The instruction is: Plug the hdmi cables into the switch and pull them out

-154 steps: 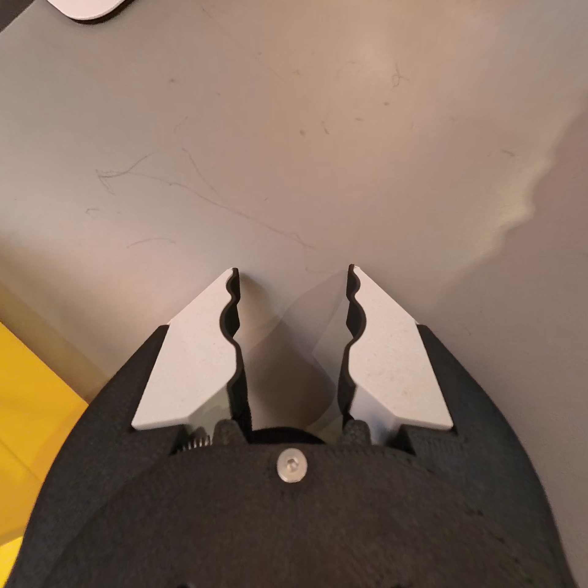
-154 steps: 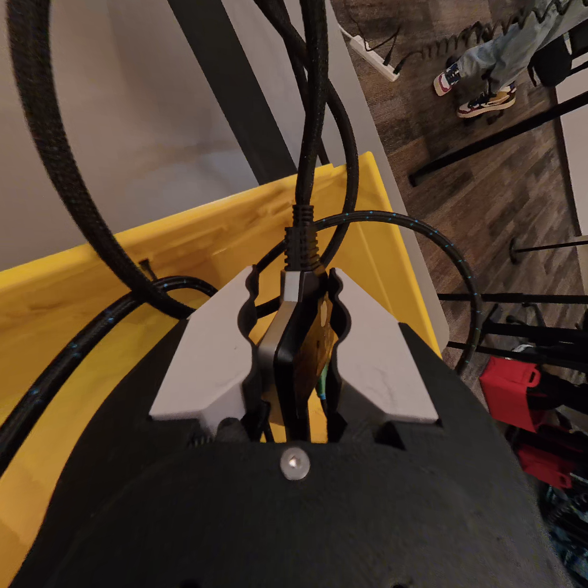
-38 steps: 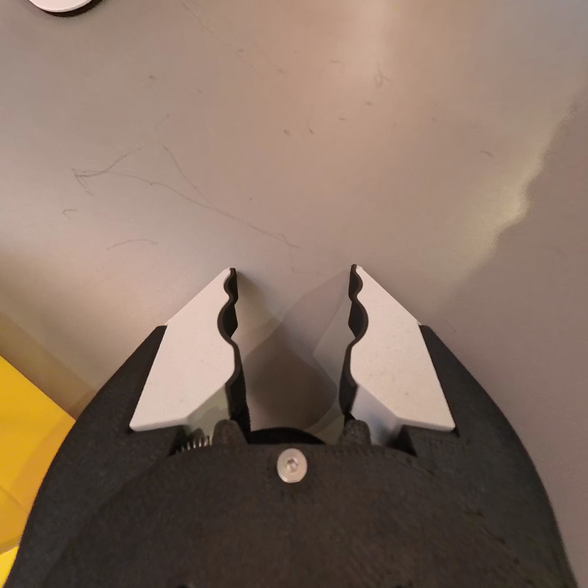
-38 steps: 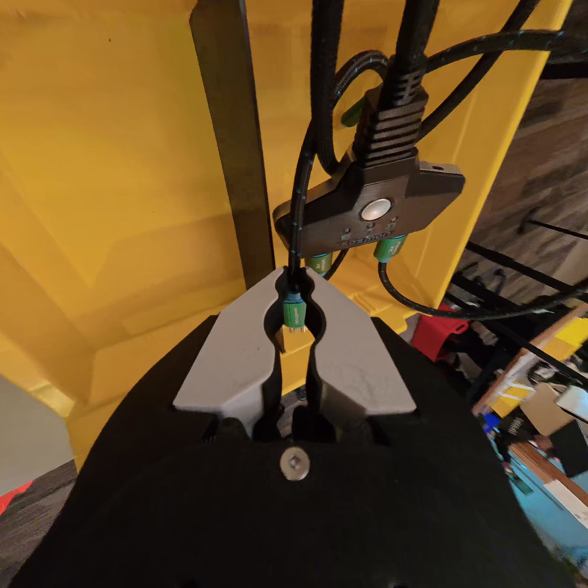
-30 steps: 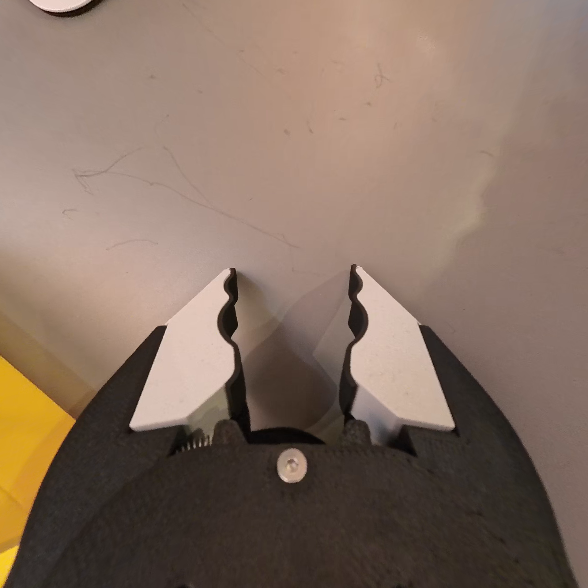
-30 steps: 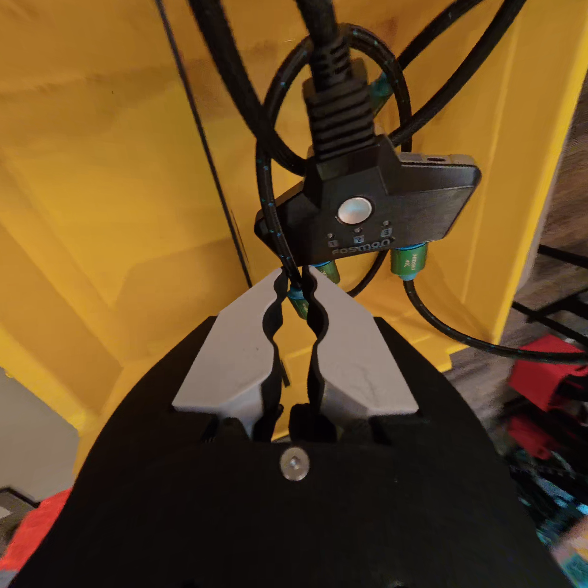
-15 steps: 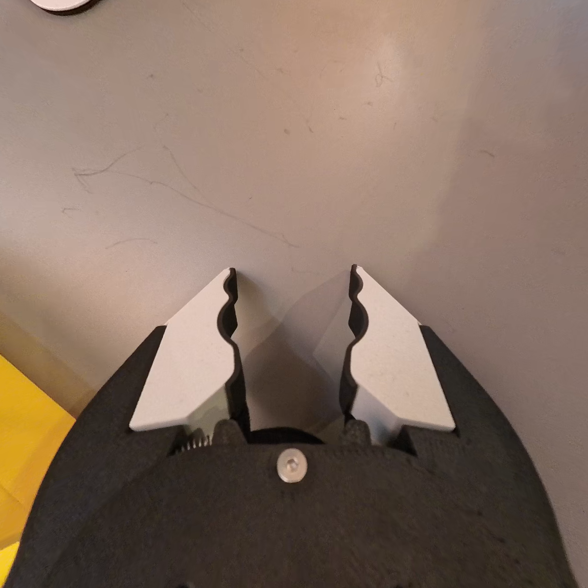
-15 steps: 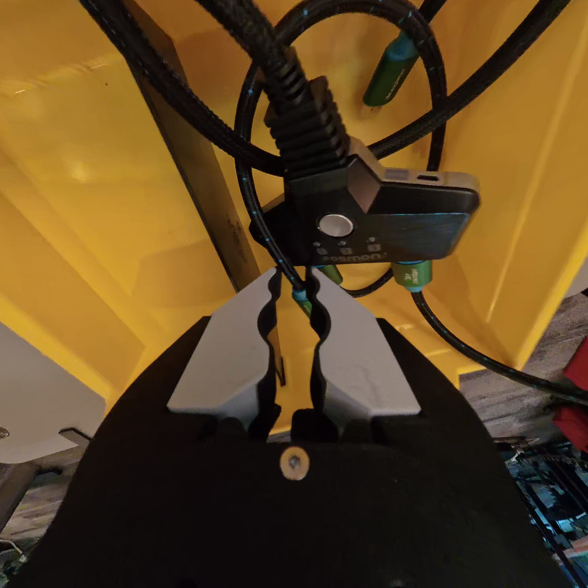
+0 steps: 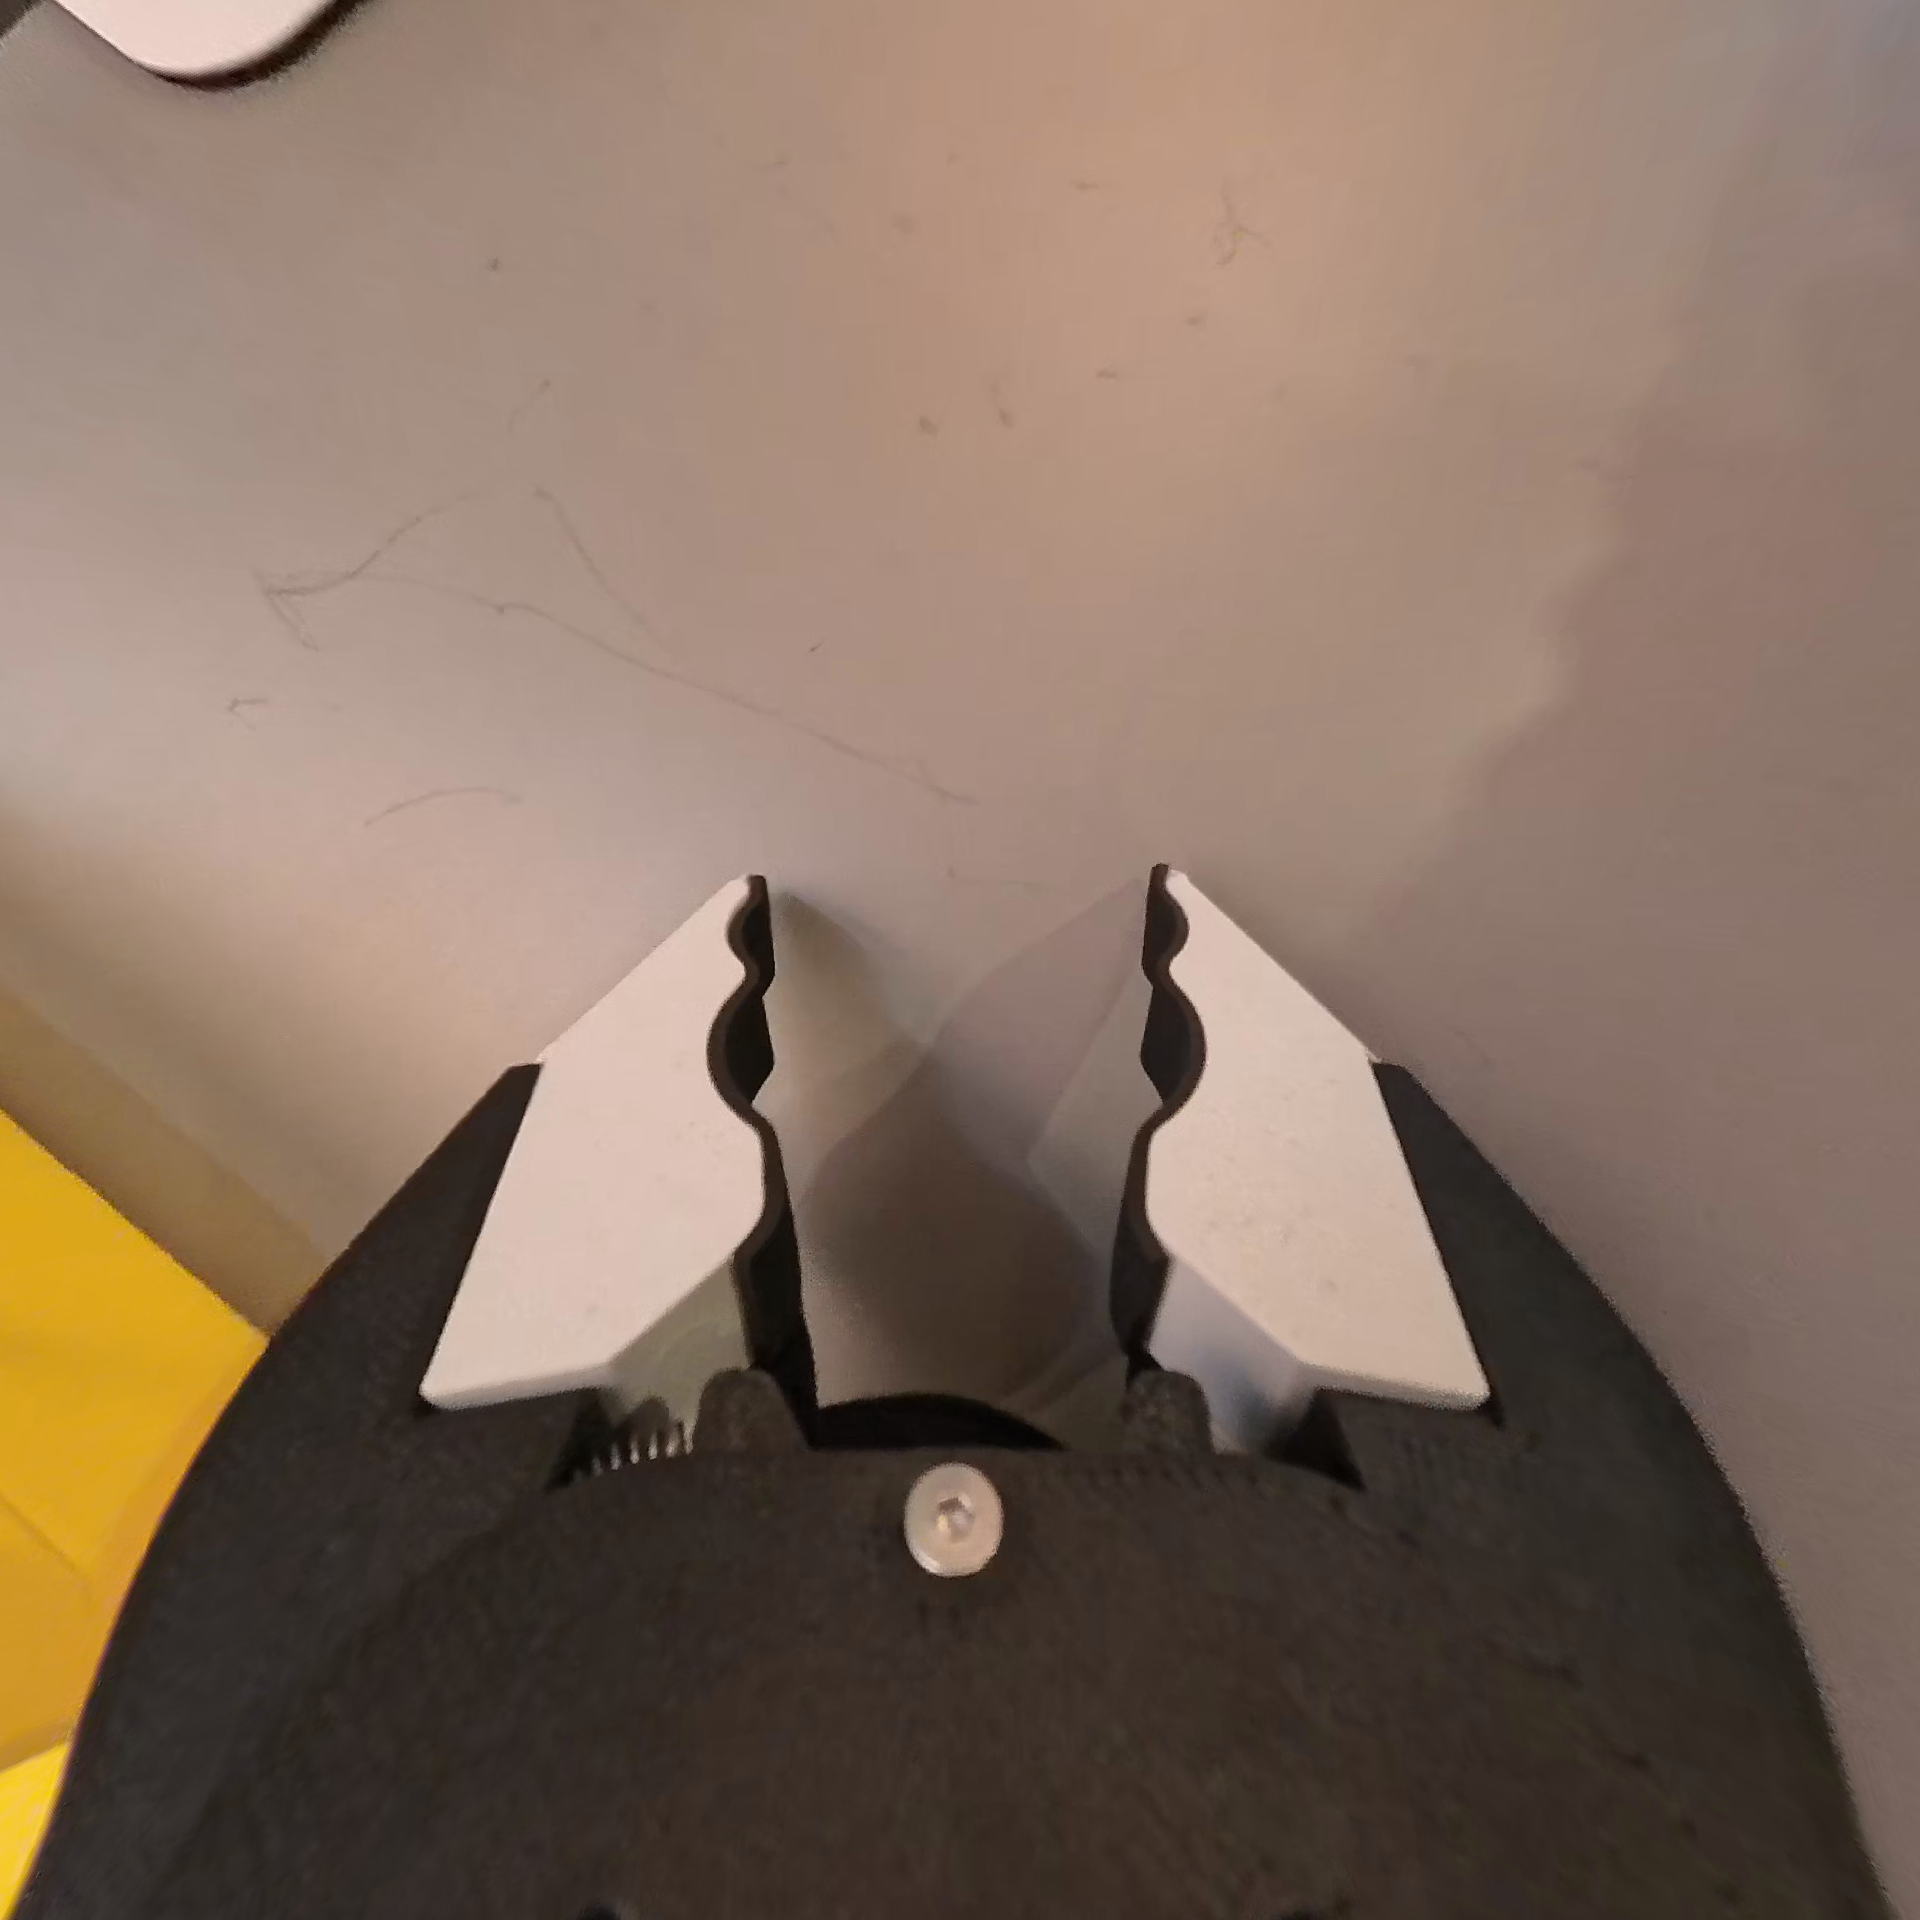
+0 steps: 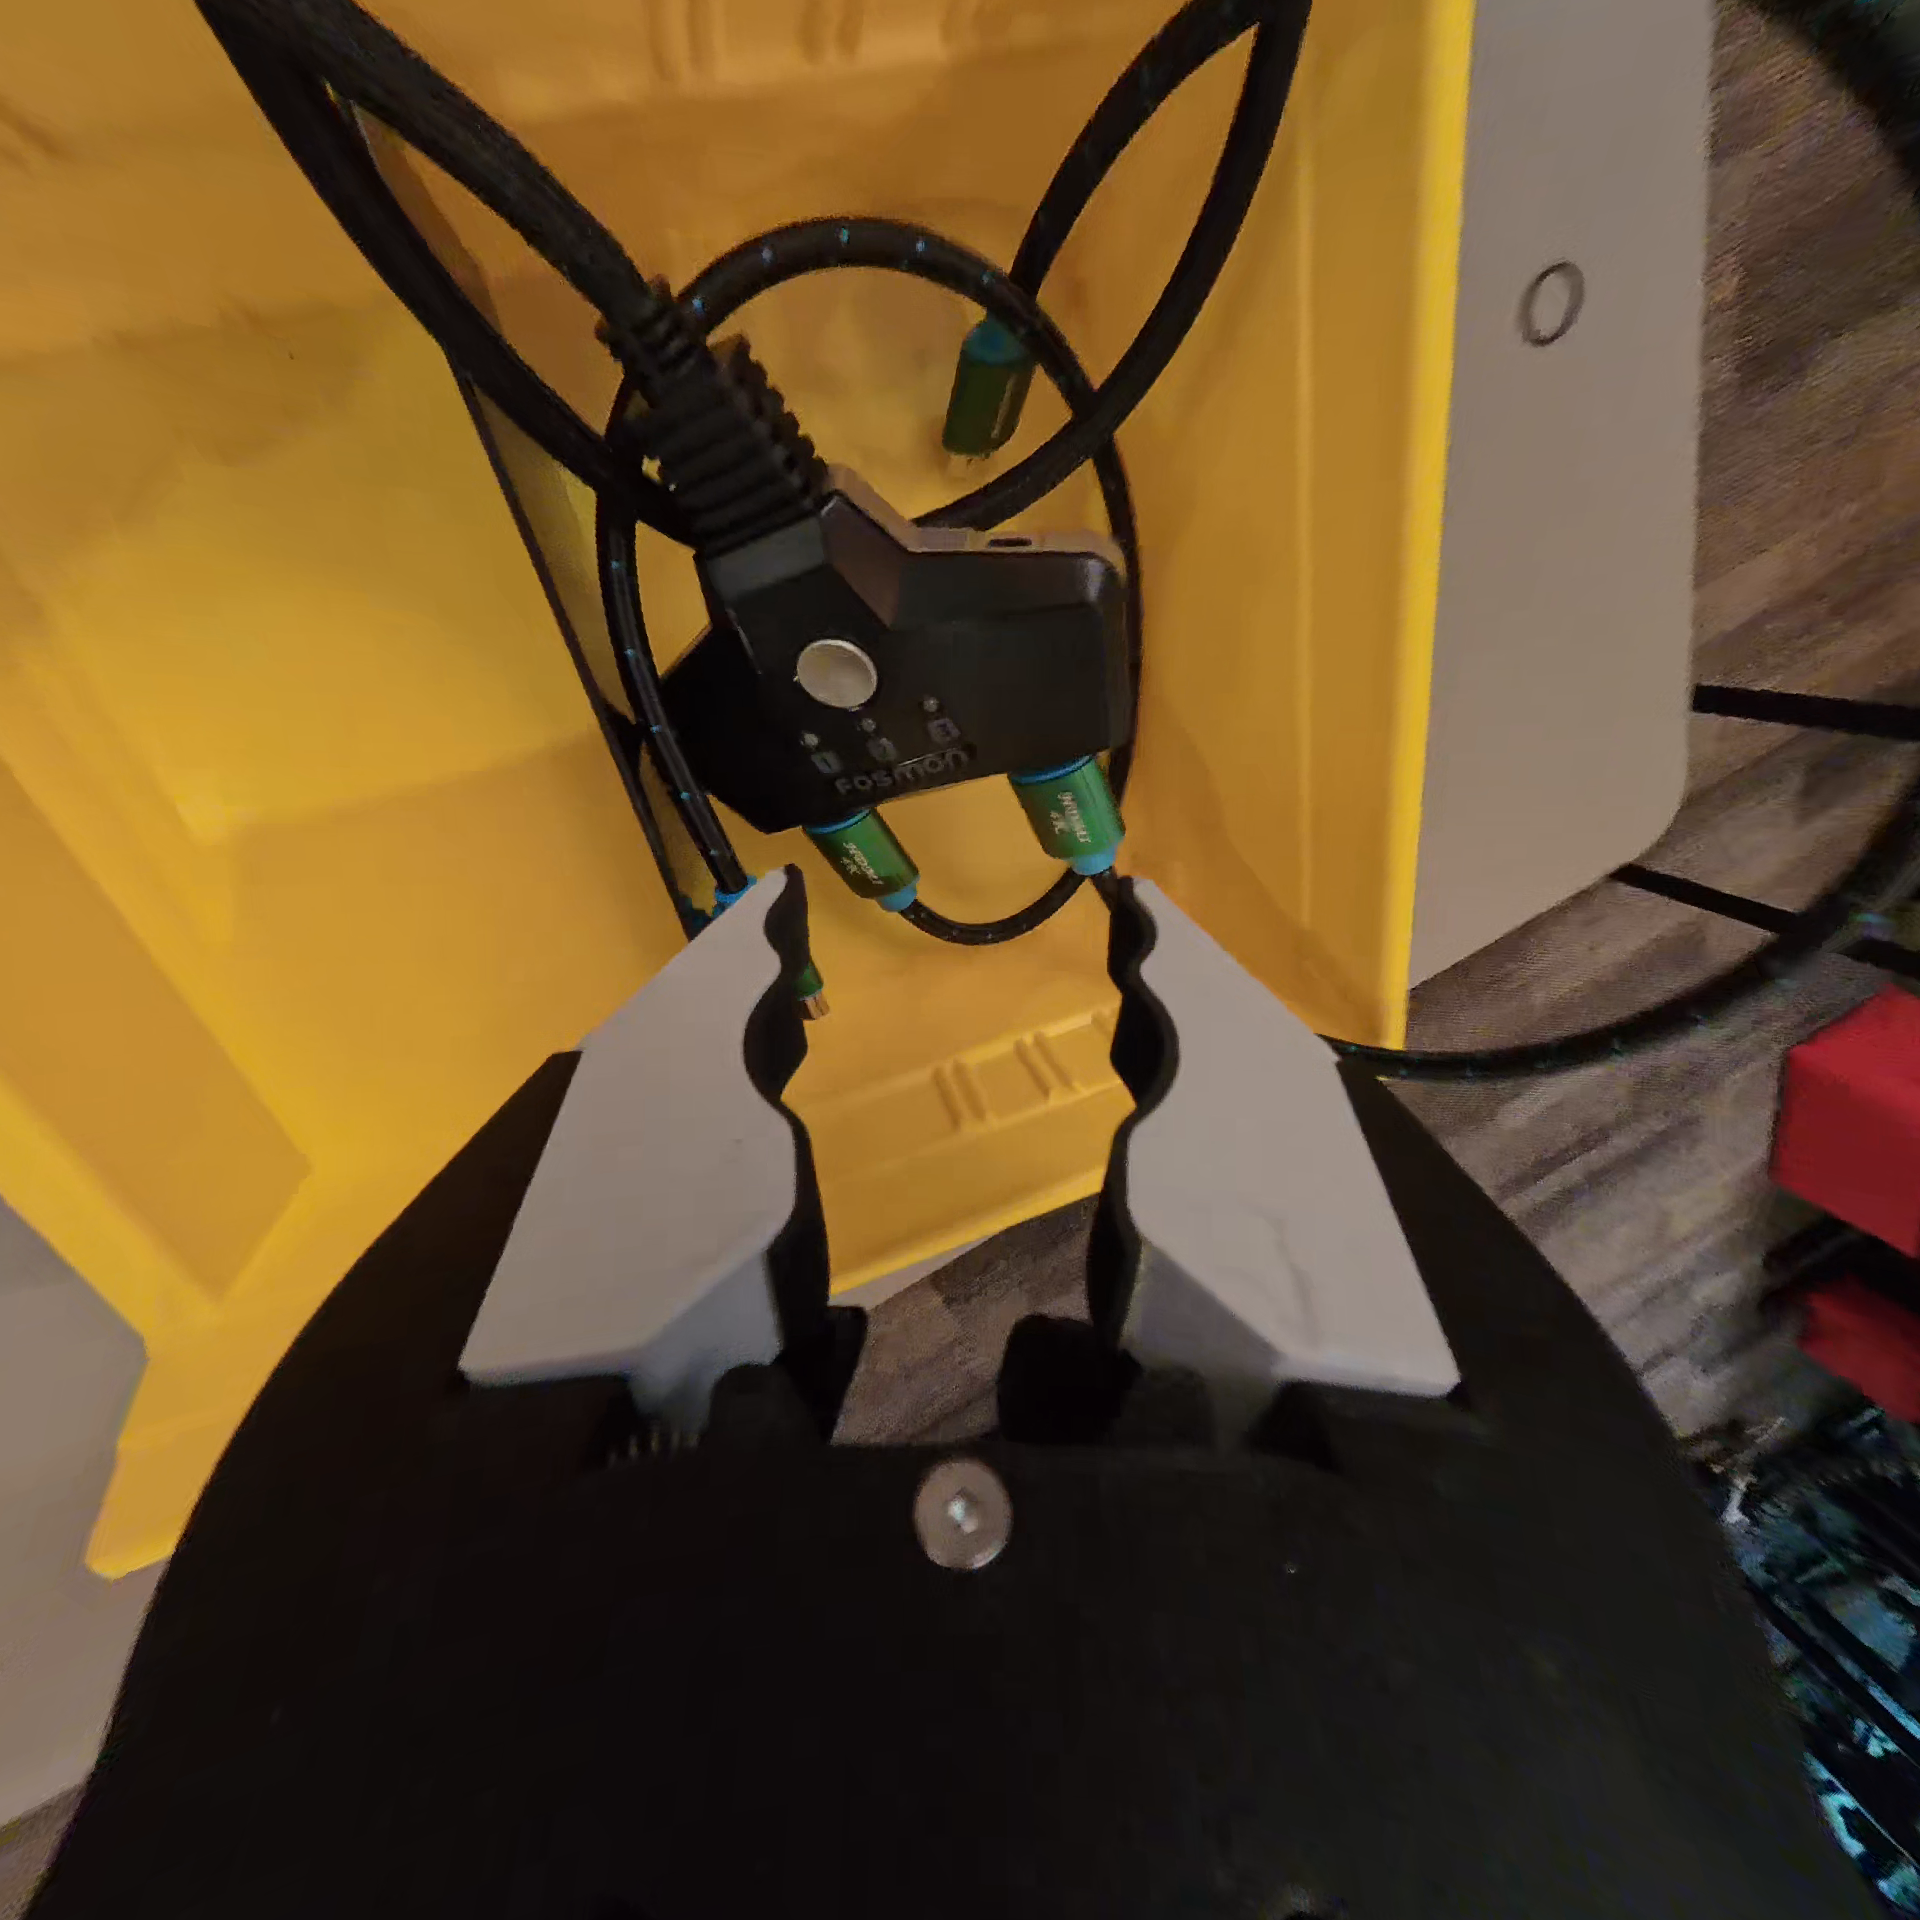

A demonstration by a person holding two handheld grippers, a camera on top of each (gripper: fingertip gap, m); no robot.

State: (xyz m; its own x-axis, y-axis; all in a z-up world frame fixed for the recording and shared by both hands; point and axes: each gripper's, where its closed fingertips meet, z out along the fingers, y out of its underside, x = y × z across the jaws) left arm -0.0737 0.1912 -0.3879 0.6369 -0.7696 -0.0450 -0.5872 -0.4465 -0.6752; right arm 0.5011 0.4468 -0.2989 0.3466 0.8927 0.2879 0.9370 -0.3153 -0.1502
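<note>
In the right wrist view a black HDMI switch (image 10: pixel 914 675) with a round silver button lies inside a yellow bin (image 10: pixel 260 623), with a thick black braided cable (image 10: pixel 717 436) leading out of its top. Two green HDMI plugs (image 10: pixel 862 857) (image 10: pixel 1070 816) sit in its lower ports. A third green plug (image 10: pixel 805 992) hangs loose by my right gripper's left finger. Another loose green plug (image 10: pixel 987 390) lies farther up in the bin. My right gripper (image 10: pixel 956 894) is open, just below the switch, holding nothing. My left gripper (image 9: pixel 956 894) is open and empty over a bare grey tabletop (image 9: pixel 935 416).
A yellow bin corner (image 9: pixel 94 1299) shows at the lower left of the left wrist view, and a white rounded object (image 9: pixel 197 31) at its top left. In the right wrist view a white table edge (image 10: pixel 1558 468), red boxes (image 10: pixel 1829 1122) and wood-look floor lie to the right.
My right gripper has opened and let go of the green plug it pinched half a second ago; the plug now hangs beside the left finger. The left gripper has barely moved.
</note>
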